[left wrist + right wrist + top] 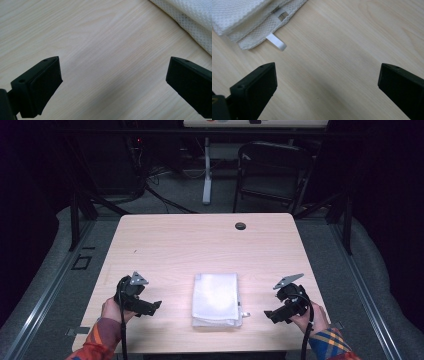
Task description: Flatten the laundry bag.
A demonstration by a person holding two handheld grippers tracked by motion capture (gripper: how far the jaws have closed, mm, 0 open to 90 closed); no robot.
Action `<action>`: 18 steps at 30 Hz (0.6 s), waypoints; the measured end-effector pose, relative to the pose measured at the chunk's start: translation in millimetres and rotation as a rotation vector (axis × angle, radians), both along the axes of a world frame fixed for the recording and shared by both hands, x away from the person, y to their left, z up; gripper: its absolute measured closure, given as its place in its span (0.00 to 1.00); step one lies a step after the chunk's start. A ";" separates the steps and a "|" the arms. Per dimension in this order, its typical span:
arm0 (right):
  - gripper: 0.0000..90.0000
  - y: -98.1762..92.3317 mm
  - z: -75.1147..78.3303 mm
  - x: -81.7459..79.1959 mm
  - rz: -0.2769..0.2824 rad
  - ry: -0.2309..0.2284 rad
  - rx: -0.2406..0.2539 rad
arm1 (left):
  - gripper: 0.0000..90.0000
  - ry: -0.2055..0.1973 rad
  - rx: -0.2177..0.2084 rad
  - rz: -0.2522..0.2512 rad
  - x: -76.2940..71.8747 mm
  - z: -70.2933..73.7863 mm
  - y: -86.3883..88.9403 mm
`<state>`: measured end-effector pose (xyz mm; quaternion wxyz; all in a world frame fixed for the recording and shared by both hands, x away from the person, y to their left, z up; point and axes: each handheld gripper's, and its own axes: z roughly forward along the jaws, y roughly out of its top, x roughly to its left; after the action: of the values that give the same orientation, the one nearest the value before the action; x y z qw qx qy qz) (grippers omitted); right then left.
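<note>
A folded white mesh cloth [216, 299] lies flat near the front middle of the light wooden table [200, 245]. My left gripper [154, 307] rests low over the table to the cloth's left, its jaws wide open over bare wood. In the left gripper view the cloth's edge [192, 20] crosses the top right corner. My right gripper [270, 315] sits to the cloth's right, also open with nothing between its jaws. In the right gripper view the cloth's corner [244, 17] and a small white loop tab [276, 42] lie at the top left.
A dark round cable hole [240, 225] sits near the table's far edge. Beyond the table stand a black folding chair [272, 172] and a white desk leg [207, 170]. Dark frame bars flank both sides of the table.
</note>
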<state>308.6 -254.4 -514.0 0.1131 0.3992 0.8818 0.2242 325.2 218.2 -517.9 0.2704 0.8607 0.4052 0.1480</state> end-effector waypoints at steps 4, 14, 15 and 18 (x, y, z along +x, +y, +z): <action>0.04 -1.6 -2.2 0.5 -0.001 0.005 0.013 | 0.00 0.023 -0.027 -0.014 2.5 -1.2 -0.9; 0.05 2.2 -1.2 4.2 0.026 0.021 0.030 | 0.00 0.051 -0.027 -0.085 -2.8 1.0 -17.9; 0.05 2.2 -1.2 4.2 0.026 0.021 0.030 | 0.00 0.054 -0.032 -0.094 -3.8 2.7 -20.2; 0.05 4.7 -1.8 6.1 0.030 0.024 0.019 | 0.00 0.061 -0.063 -0.132 -4.3 8.4 -27.0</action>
<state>314.7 -249.7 -515.8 0.0957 0.3896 0.8868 0.2294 320.9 191.2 -509.5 0.2939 0.8807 0.3602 0.0907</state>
